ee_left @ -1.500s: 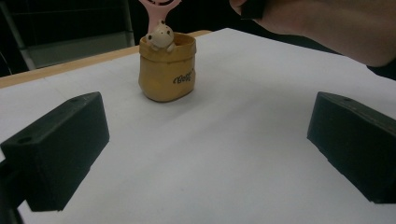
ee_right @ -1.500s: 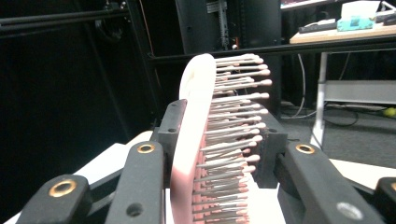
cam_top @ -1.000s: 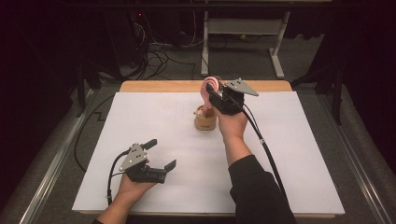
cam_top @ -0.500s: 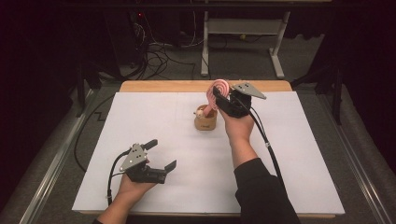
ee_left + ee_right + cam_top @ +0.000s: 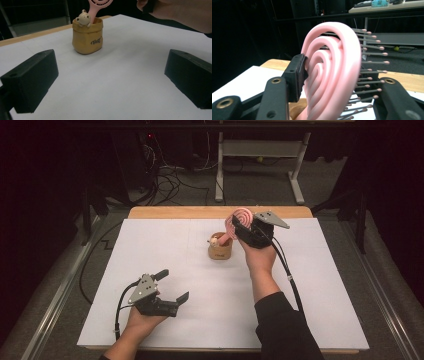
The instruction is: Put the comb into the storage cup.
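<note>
Right gripper (image 5: pixel 332 82) jaws opening around pink hairbrush (image 5: pixel 332 72); left gripper (image 5: pixel 162 297) jaws apart, empty; bear figure (image 5: pixel 83 18) on pouch (image 5: pixel 87 40).

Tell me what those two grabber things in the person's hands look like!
Each black two-jaw gripper, the left one and the right one, has blocky black jaws, a grey three-cornered plate on top and a thin black cable trailing behind. Brass-coloured rings dot the right gripper's jaw arms. The person's right arm wears a long black sleeve.

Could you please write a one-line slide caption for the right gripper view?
Pink hairbrush standing between the right gripper's just-opening jaws.
</note>
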The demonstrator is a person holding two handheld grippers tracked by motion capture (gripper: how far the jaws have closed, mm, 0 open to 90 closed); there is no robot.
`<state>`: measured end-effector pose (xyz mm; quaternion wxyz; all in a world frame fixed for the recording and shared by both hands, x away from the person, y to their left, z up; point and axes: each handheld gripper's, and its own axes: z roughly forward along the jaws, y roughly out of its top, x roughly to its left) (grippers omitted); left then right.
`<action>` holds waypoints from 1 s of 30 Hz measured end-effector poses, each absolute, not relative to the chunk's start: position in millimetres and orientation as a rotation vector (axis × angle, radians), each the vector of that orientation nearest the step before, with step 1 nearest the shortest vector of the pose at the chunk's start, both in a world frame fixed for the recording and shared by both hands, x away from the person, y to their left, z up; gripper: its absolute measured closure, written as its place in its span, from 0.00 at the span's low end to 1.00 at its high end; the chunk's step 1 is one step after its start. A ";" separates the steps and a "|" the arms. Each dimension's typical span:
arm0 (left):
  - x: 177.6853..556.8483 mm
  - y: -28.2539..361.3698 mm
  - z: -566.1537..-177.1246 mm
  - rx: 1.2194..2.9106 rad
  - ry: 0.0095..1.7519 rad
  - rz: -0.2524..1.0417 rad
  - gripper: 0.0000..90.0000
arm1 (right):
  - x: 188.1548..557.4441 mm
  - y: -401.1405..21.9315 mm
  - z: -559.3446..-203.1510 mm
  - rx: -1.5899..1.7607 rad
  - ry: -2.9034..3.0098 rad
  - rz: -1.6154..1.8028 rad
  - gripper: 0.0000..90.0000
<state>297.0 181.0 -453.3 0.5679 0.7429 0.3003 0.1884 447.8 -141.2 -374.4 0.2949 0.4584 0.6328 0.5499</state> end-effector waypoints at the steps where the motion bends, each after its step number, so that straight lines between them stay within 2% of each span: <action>1: 297.0 181.0 -453.3 1.745 0.705 0.443 0.00 | 447.7 -141.8 -374.9 1.222 1.686 1.461 0.54; 30: 297.6 180.3 -453.9 1.750 0.705 0.442 0.00 | 449.2 -157.8 -385.8 1.276 1.723 1.431 0.40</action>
